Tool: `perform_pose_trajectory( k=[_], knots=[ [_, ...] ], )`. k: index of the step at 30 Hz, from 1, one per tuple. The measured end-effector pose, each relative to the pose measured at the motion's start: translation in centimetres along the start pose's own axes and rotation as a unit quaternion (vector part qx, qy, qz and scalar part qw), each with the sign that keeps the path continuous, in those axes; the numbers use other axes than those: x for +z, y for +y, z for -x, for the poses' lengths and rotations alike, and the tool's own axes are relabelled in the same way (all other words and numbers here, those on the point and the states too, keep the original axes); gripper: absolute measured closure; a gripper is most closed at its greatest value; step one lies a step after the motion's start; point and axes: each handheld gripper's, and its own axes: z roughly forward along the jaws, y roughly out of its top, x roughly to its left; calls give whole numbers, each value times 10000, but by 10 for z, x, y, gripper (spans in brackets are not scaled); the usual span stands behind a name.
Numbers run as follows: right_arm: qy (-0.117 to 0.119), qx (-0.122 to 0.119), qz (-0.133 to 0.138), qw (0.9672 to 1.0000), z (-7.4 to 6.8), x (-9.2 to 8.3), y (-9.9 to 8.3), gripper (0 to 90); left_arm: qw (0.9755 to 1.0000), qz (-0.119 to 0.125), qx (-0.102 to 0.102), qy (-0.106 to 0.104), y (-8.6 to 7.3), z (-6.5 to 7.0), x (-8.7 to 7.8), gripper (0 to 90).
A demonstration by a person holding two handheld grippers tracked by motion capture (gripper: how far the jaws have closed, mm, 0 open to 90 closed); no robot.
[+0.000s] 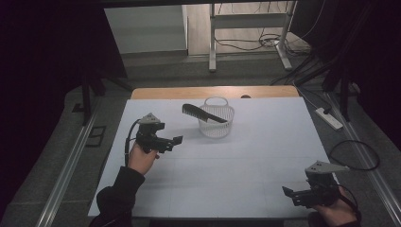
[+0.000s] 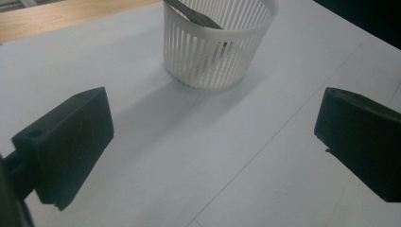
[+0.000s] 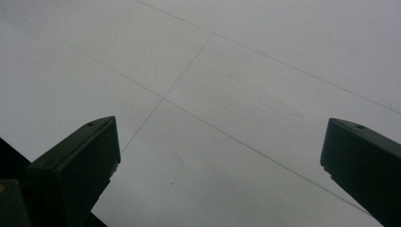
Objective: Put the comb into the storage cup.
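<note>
Left of the basket (image 1: 216, 118), the left claw (image 1: 176, 140) gapes wide, empty; a comb (image 1: 203, 113) rests across the basket's rim. Right claw (image 1: 286, 191) idles open, nearer the person. Next likely: reaching for the comb.

A: Item count, table surface: how many baskets?

B: One white slatted basket (image 1: 216, 118), standing on the white table top (image 1: 236, 175)

A: Contents of that basket?

B: One dark comb (image 1: 203, 113), leaning over the rim. In the left gripper view the same comb (image 2: 198, 16) shows through the slats of the basket (image 2: 217, 47); count stays at one

A: Handheld units?

B: Two grippers: one left gripper (image 1: 176, 141), one right gripper (image 1: 286, 192). Each has two black jaws, four jaws in total

A: Hands?

B: Two, one per gripper

A: Off the table?

B: One white power strip (image 1: 328, 118) on the floor; one metal frame (image 1: 248, 28) behind
</note>
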Motion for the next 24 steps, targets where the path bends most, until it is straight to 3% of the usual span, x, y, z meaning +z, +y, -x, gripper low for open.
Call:
perform_pose_trajectory(
  k=[24],
  knots=[
    [-56, 3, 14, 10000, 0, -1, -2, 0, 9999, -68, 100, -73, -10, 18, -6, 0]
  ],
)
